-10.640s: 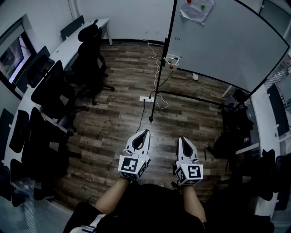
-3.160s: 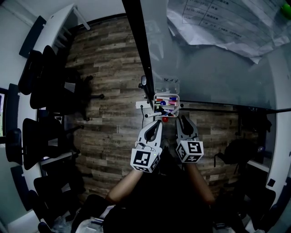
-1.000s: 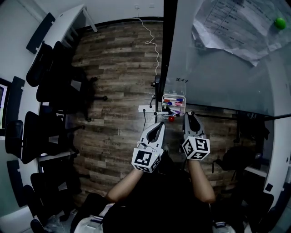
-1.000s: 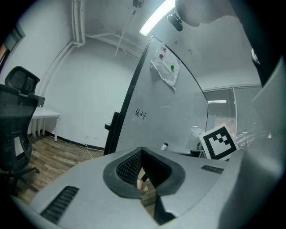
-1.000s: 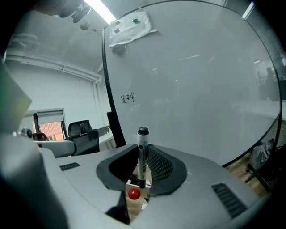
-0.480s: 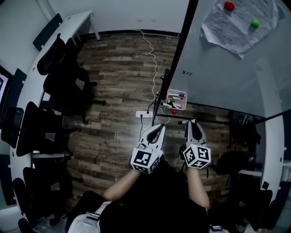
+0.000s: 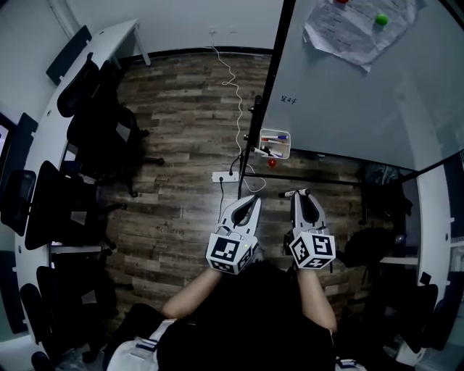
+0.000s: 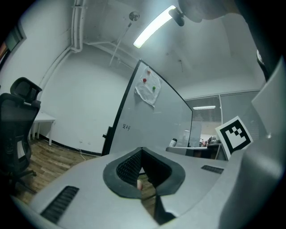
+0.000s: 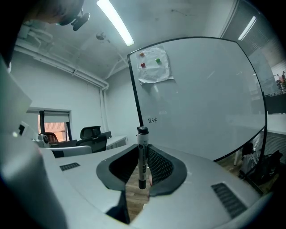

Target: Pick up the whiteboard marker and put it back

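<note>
A white whiteboard marker (image 9: 142, 156) with a black cap stands upright between my right gripper's (image 9: 143, 152) pads, which are shut on it. In the head view the marker (image 7: 292, 193) lies crosswise at the tip of the right gripper (image 7: 300, 196). My left gripper (image 7: 250, 201) is beside it on the left; its jaws meet at the tip and hold nothing, as the left gripper (image 8: 142, 151) view also shows. A small clear marker tray (image 7: 275, 143) with several markers hangs on the whiteboard (image 7: 355, 101), some way ahead of both grippers.
Sheets of paper (image 7: 346, 30) are pinned to the board with a green magnet (image 7: 381, 19). A red magnet (image 7: 272, 163) sits below the tray. A power strip (image 7: 226, 176) and cable lie on the wooden floor. Black office chairs (image 7: 94, 130) line a desk at the left.
Both grippers have drawn back from the board and the tray, the right one still carrying the marker. The tray now looks smaller and farther ahead.
</note>
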Demonstrator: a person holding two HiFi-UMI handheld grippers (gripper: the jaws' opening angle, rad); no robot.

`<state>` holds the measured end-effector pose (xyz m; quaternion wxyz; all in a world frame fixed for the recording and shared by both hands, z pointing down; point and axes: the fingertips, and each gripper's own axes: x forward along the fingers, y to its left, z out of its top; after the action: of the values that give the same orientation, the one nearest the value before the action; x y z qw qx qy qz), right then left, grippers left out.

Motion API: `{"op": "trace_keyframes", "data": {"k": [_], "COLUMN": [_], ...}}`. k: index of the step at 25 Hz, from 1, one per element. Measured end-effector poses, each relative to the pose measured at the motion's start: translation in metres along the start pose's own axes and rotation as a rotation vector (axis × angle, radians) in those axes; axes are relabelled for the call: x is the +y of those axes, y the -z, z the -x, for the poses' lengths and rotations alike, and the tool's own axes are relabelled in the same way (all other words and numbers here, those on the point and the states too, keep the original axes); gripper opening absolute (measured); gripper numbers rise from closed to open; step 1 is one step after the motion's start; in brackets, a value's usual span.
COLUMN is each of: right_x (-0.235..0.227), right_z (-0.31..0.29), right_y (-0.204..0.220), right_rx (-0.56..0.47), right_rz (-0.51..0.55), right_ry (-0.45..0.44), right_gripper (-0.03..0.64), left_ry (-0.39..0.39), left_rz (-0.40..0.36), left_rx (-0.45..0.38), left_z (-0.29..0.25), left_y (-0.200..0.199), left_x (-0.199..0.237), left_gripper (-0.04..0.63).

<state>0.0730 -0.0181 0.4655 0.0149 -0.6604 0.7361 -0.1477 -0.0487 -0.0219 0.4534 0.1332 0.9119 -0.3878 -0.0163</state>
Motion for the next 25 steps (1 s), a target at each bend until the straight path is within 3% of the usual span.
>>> {"op": "trace_keyframes", "data": {"k": [7, 20, 25], "right_x": [0.004, -0.002, -0.008], "right_z": [0.019, 0.031, 0.031], "right_y": [0.006, 0.007, 0.008], "right_rx": [0.021, 0.014, 0.015], "right_rz": [0.01, -0.01, -0.016], "right_ry": [-0.062, -0.095, -0.101], "right_gripper": [0.077, 0.077, 0.077], "left_ry": [-0.017, -0.035, -0.044], "left_rz": [-0.012, -0.074, -0.064], "left_rx": [-0.047, -0.021, -0.028], "left_z": [-0.004, -0.008, -0.011], "left_y": [-0.012, -0.004, -0.003], "left_x": [-0.012, -0.029, -0.031], "left_gripper": [0.008, 0.008, 0.008]}}
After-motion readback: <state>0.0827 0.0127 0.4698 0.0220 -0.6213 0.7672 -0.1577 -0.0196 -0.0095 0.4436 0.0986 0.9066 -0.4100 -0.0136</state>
